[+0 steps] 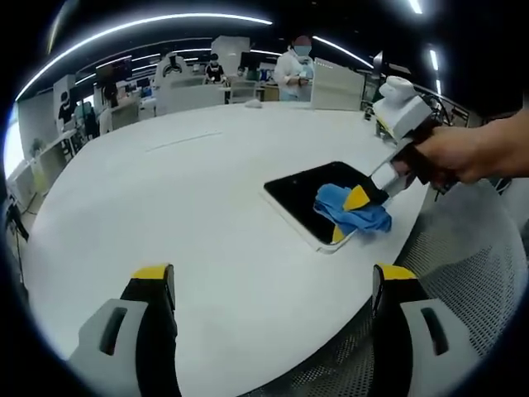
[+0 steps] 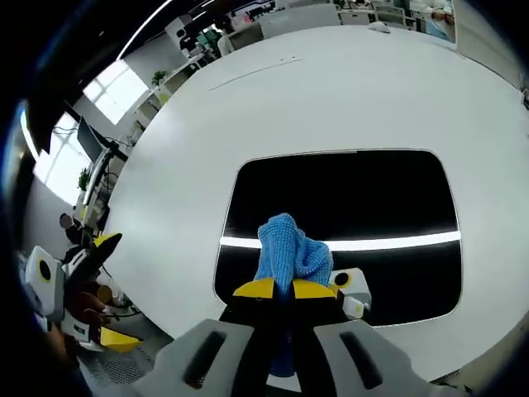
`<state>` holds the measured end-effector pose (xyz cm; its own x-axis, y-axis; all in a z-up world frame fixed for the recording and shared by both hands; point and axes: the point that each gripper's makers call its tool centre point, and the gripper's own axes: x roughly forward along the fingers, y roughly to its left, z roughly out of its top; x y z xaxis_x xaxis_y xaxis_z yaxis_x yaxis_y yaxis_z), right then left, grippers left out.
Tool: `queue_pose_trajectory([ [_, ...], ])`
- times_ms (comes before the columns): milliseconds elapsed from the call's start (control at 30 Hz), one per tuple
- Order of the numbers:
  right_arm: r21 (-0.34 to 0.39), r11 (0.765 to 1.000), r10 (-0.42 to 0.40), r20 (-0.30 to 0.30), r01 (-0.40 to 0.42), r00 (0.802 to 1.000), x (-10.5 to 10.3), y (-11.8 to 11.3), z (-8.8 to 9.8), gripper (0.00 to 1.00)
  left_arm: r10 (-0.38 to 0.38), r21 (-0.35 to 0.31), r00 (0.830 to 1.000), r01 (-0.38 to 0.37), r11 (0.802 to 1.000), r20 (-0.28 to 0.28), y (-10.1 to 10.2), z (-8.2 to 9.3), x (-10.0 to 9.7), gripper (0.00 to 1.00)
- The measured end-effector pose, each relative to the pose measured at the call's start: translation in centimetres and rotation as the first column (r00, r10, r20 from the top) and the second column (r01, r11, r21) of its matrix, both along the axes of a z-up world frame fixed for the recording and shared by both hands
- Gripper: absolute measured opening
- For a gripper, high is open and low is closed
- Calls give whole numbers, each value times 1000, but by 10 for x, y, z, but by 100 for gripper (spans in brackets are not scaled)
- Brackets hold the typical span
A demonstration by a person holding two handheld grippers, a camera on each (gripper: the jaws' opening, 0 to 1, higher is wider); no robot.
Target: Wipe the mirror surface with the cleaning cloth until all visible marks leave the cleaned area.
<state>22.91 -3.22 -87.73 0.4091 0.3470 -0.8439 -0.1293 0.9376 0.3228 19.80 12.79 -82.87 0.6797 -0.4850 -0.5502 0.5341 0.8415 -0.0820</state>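
A dark mirror (image 1: 302,192) in a white frame lies flat near the right edge of the white table (image 1: 182,207). On its near corner rests a blue cleaning cloth (image 1: 364,217), pinched by my right gripper (image 1: 347,217), which a hand (image 1: 463,153) holds from the right. In the right gripper view the right gripper (image 2: 285,289) is shut on the cloth (image 2: 289,244), pressed onto the mirror (image 2: 355,190), which reflects a ceiling light strip. My left gripper (image 1: 273,277) hovers open over the table, short of the mirror, and appears at the left (image 2: 111,289) in the right gripper view.
A grey mesh chair (image 1: 471,248) stands by the table edge at the right. A white board (image 1: 335,83) and a small white object (image 1: 252,103) sit at the table's far side. People and desks fill the room behind.
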Motion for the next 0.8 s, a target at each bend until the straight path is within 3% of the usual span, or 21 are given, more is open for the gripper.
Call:
queue_pose_trajectory([
  [800, 18, 994, 105, 4, -105, 994, -1, 54, 2, 0, -2, -3, 1000, 2, 1000, -4, -1, 0, 0, 99],
])
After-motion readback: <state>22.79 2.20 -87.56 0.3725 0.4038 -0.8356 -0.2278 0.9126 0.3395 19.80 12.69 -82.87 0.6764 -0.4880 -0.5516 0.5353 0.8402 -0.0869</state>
